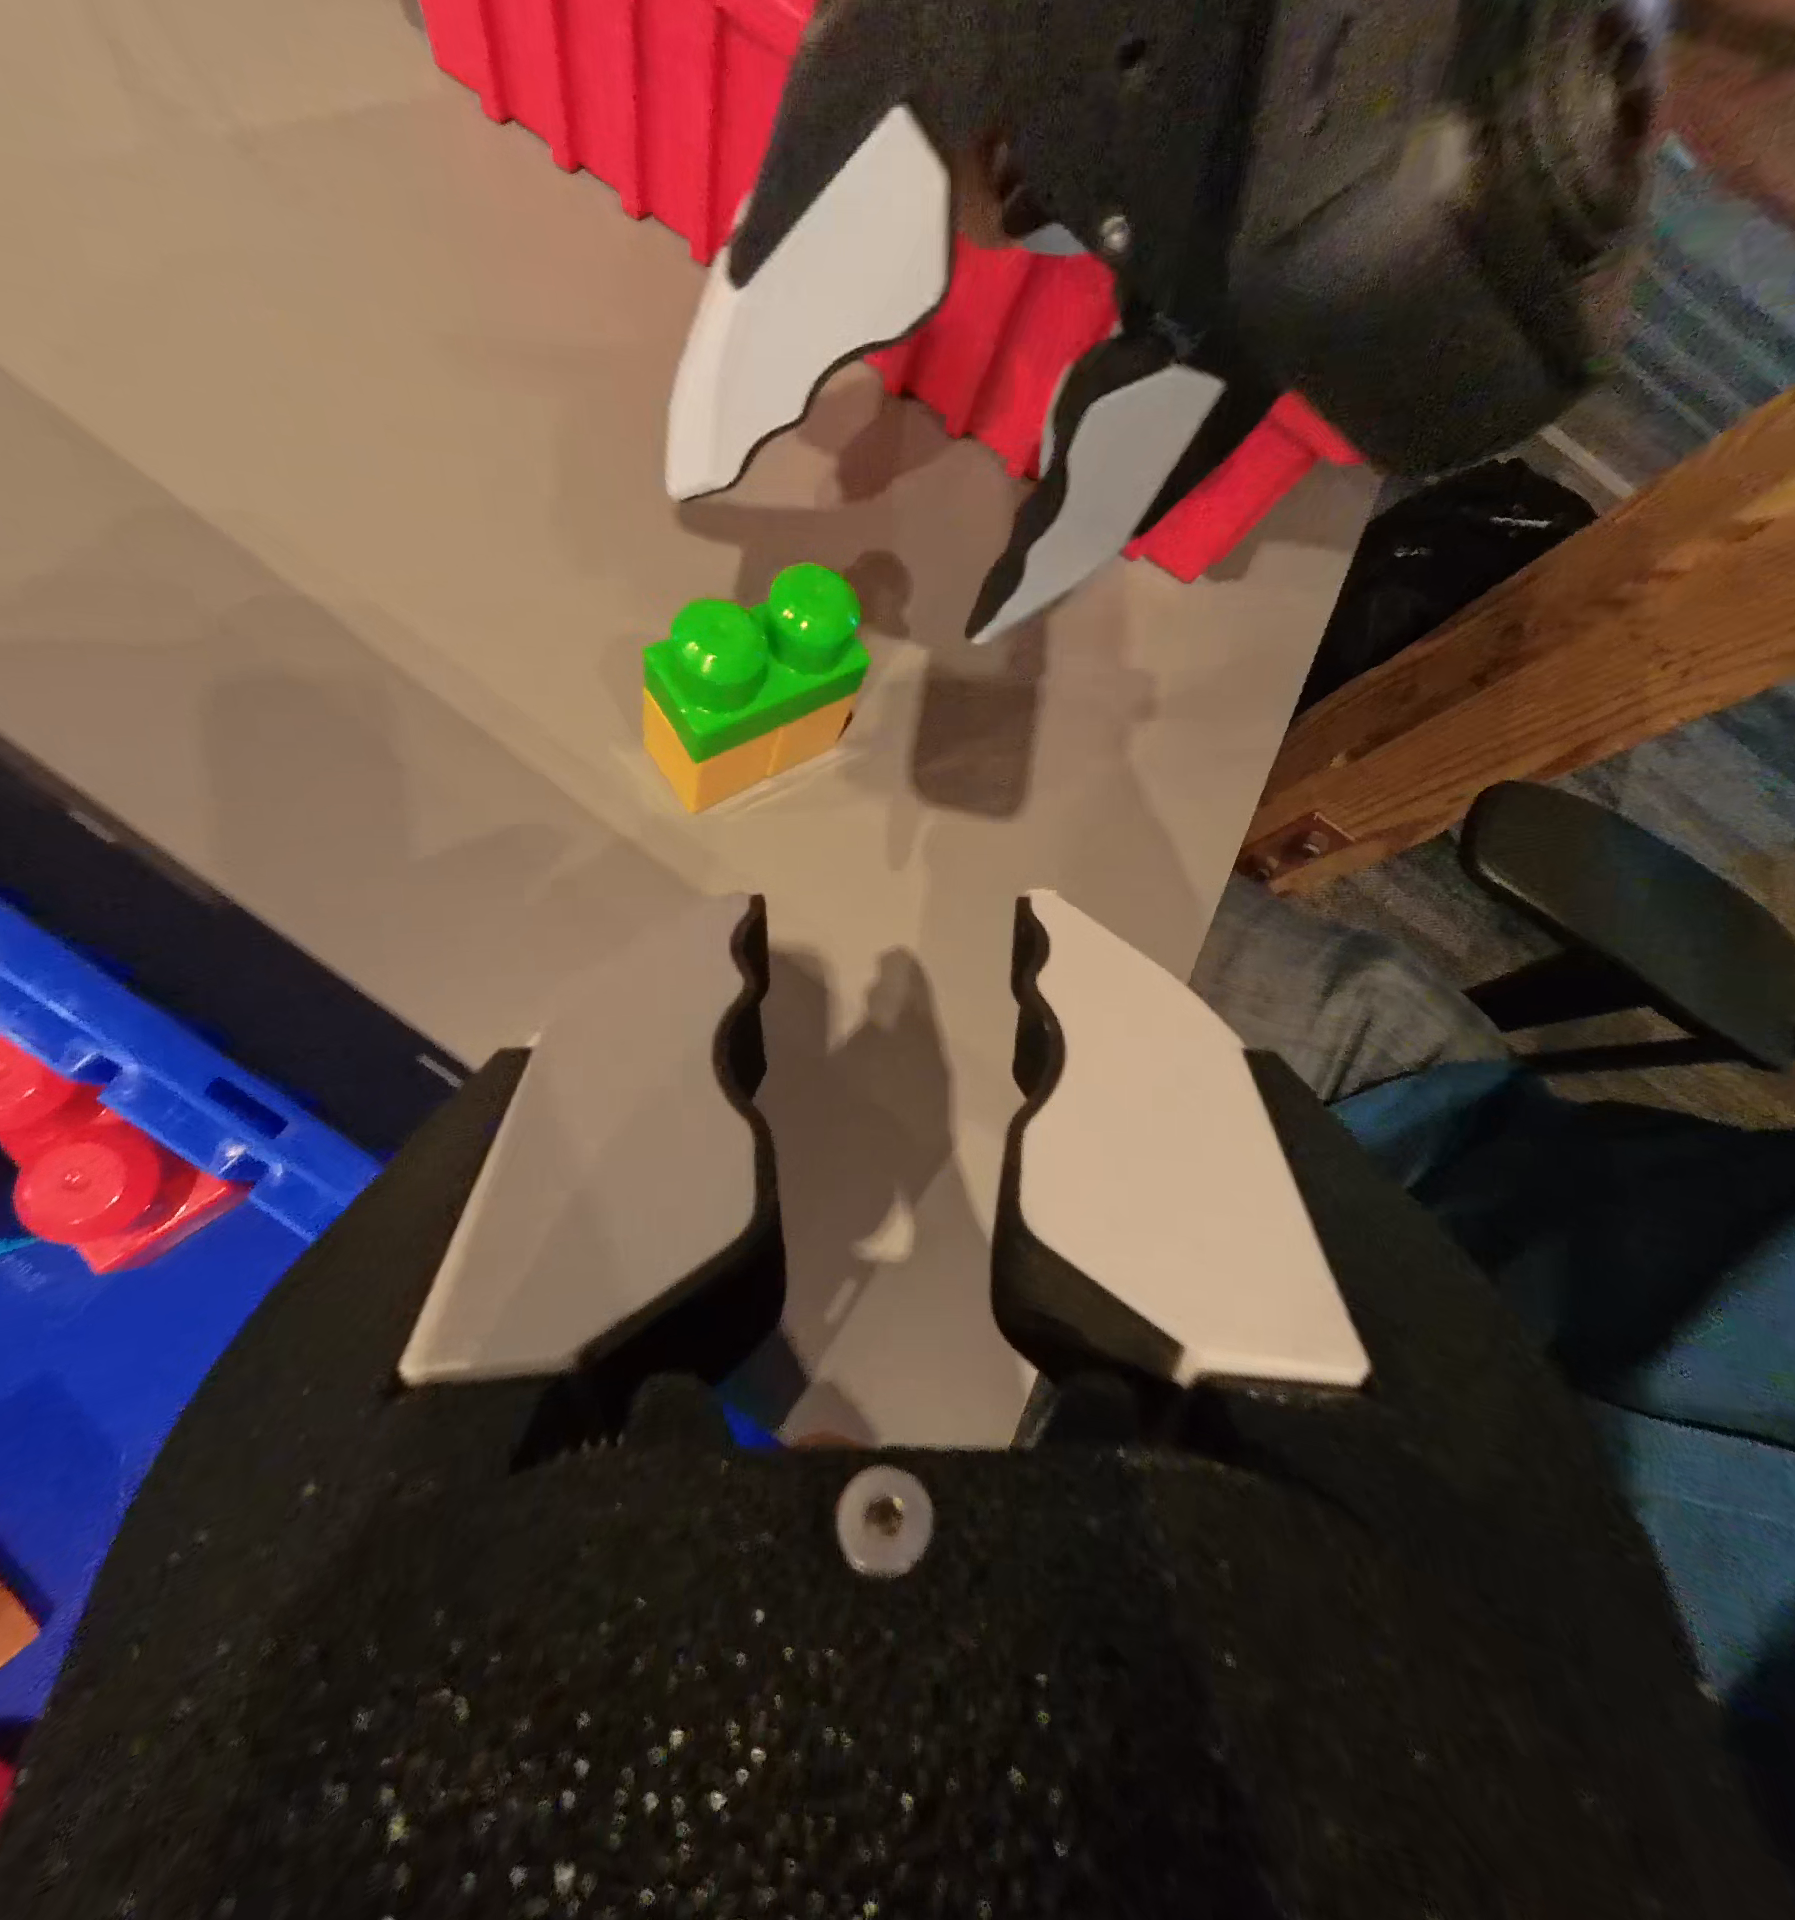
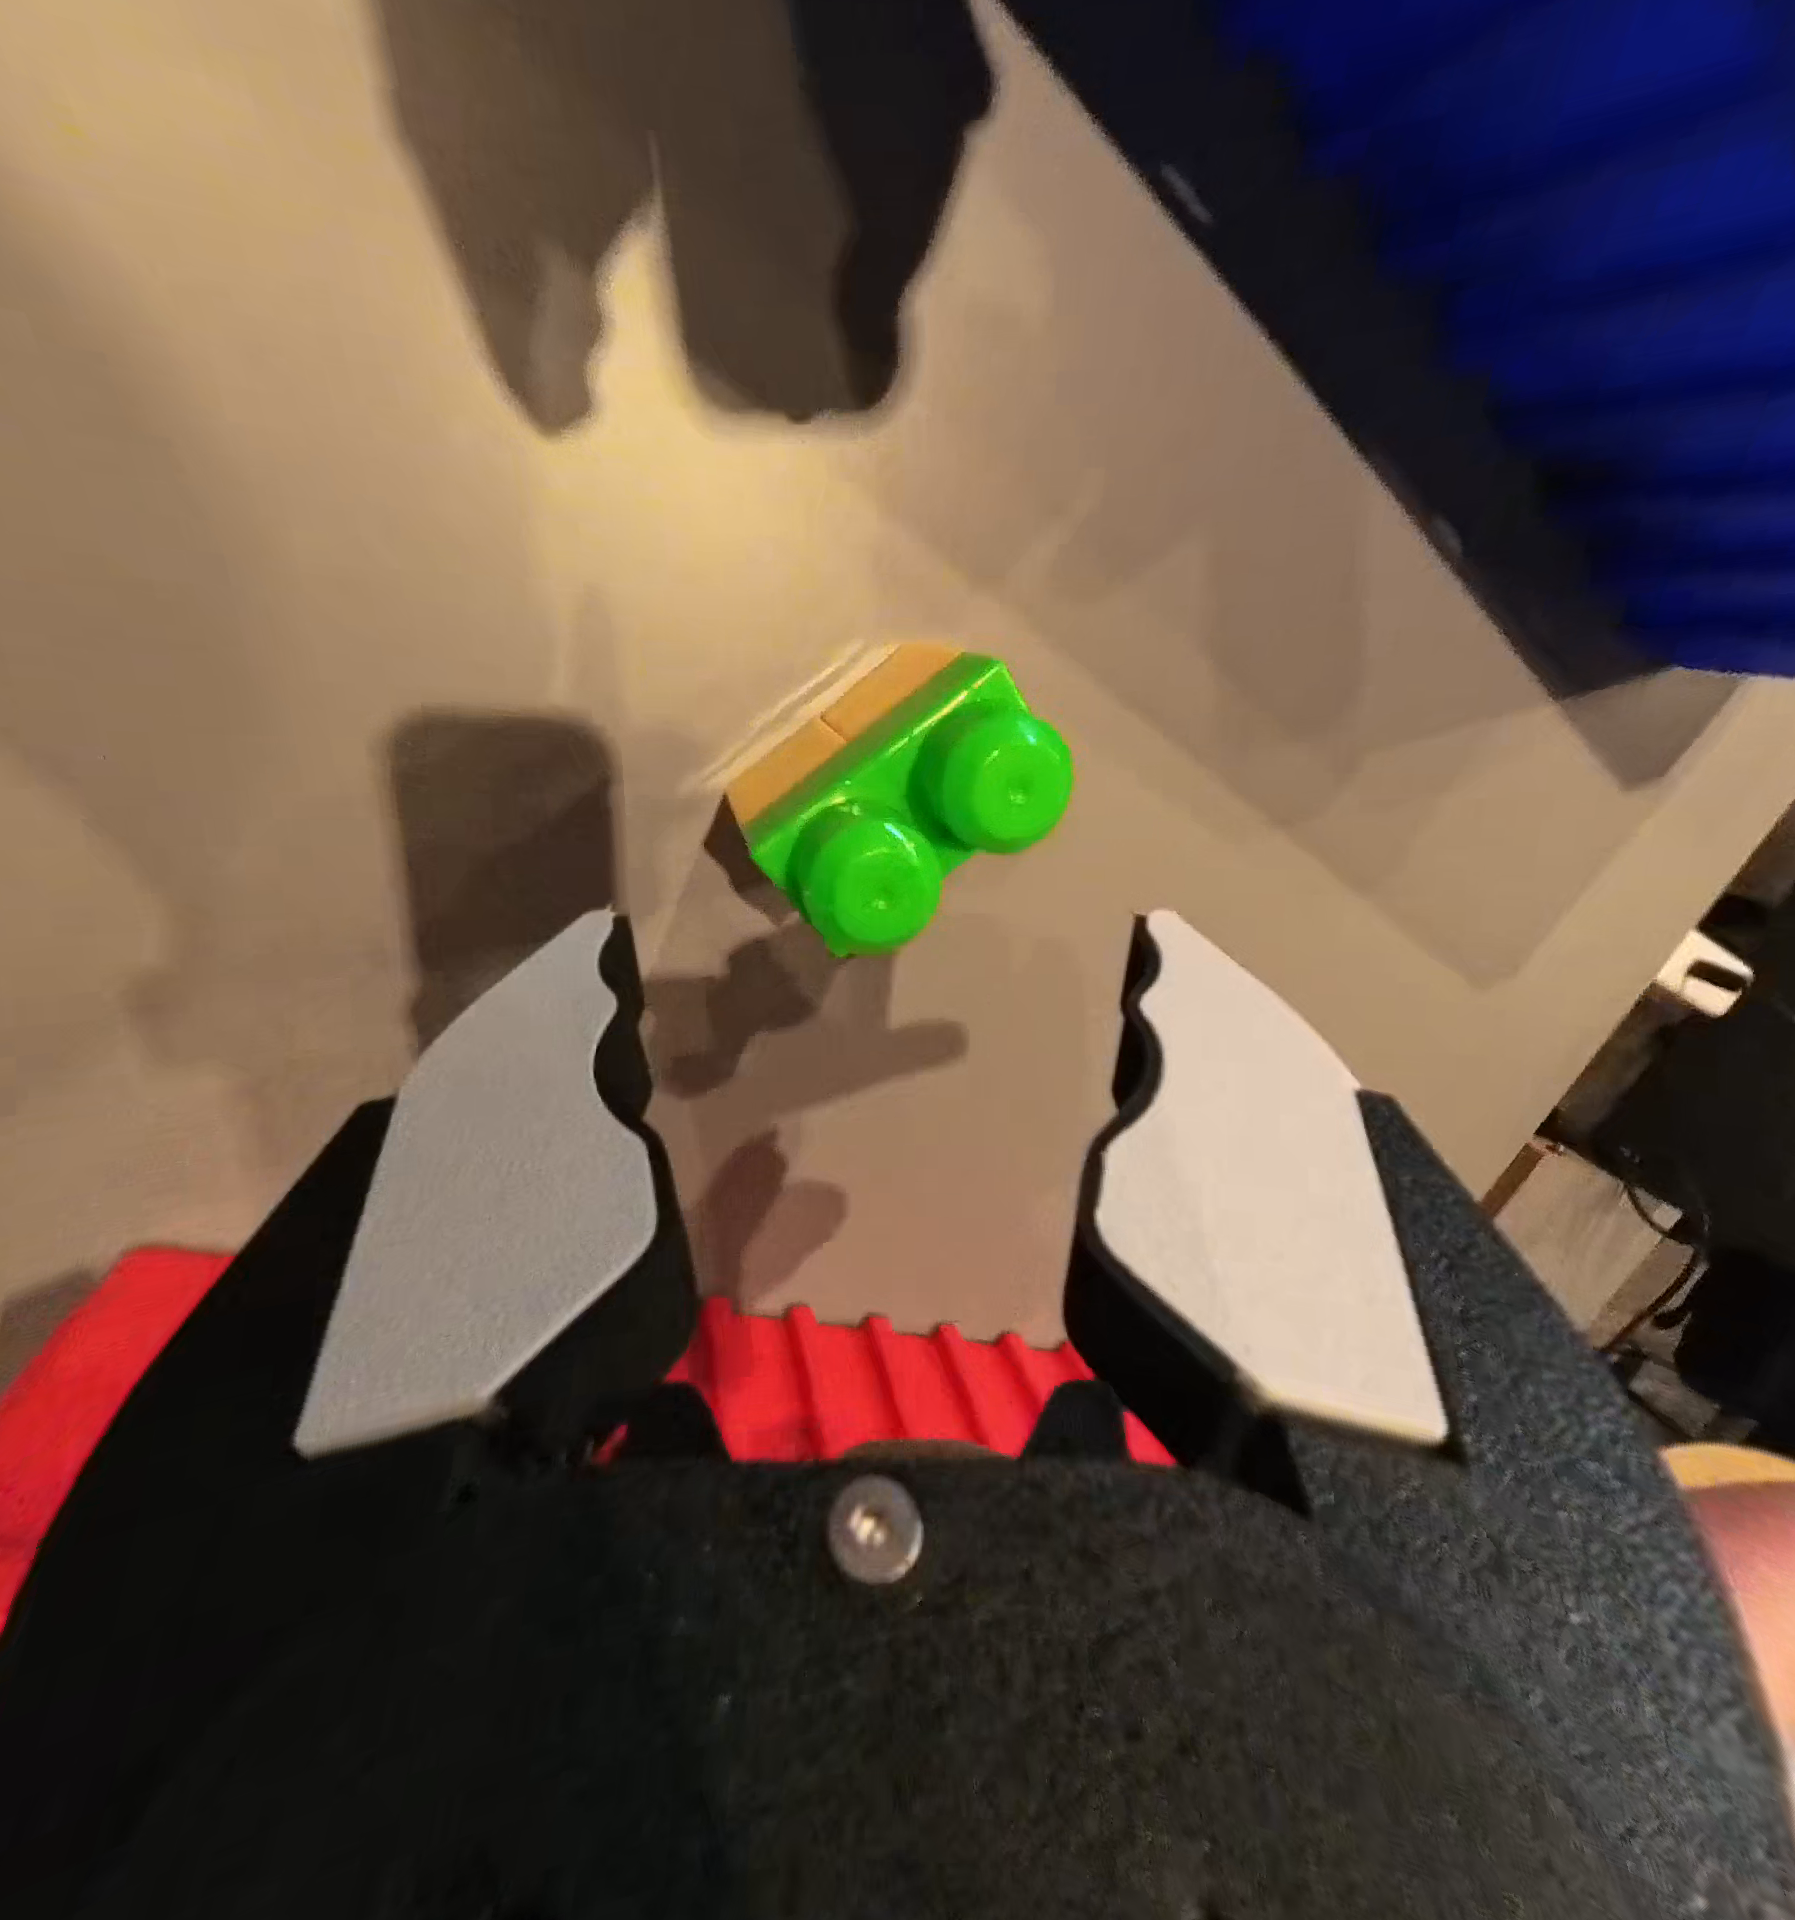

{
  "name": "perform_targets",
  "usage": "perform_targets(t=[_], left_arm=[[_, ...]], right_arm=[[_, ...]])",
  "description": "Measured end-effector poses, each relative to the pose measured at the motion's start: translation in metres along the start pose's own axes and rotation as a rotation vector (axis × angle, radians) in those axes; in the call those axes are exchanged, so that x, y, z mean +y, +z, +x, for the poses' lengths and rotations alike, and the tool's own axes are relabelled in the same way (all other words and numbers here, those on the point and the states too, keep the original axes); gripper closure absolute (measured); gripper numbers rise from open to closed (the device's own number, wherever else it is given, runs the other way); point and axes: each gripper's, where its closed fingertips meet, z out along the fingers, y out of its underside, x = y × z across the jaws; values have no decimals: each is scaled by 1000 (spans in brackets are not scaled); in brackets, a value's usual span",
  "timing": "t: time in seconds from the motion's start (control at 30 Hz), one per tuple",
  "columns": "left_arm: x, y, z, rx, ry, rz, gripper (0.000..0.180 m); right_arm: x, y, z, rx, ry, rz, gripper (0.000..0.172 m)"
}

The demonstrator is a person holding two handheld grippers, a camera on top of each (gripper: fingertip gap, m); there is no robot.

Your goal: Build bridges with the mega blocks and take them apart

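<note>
A green two-stud block (image 1: 758,665) sits on yellow blocks (image 1: 742,753) on the beige table (image 1: 301,468). In the left wrist view my left gripper (image 1: 888,914) is open and empty, short of the stack. My right gripper (image 1: 831,561) hangs above and behind the stack, open and empty. In the right wrist view the green block (image 2: 914,805) on the yellow blocks (image 2: 831,727) lies just beyond my open right gripper (image 2: 877,925); no pad touches it.
A red ridged bin (image 1: 664,114) stands at the far side of the table and also shows under the right gripper (image 2: 872,1382). A blue crate (image 1: 93,1195) with red blocks (image 1: 62,1143) is at the left. A wooden beam (image 1: 1599,644) and a black chair (image 1: 1651,935) lie off the table's right edge.
</note>
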Motion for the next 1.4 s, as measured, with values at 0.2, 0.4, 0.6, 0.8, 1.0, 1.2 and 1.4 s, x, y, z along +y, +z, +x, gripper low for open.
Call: perform_targets(t=[0.2, 0.4, 0.6, 0.8, 1.0, 1.2, 1.4], left_arm=[[-6, -7, 9, 76, 10, 36, 142], [-3, -12, 11, 125, 6, 43, 144], [2, -4, 10, 152, -6, 17, 145], [5, 5, 12, 160, 5, -8, 145], [8, 10, 8, 111, 20, -36, 145], [11, 20, 15, 118, 38, -67, 145], [17, 36, 21, 122, 57, -118, 145]], right_arm=[[4, 19, 11, -112, -230, -111, 83], [-1, 39, 2, -203, -374, -137, 83], [0, 52, -2, -235, -455, -159, 83], [2, 53, -5, -280, -399, -172, 93], [11, 49, 18, -212, 67, -160, 93], [28, 54, 14, -157, 605, -210, 92], [29, 53, 10, -141, 672, -231, 92]])
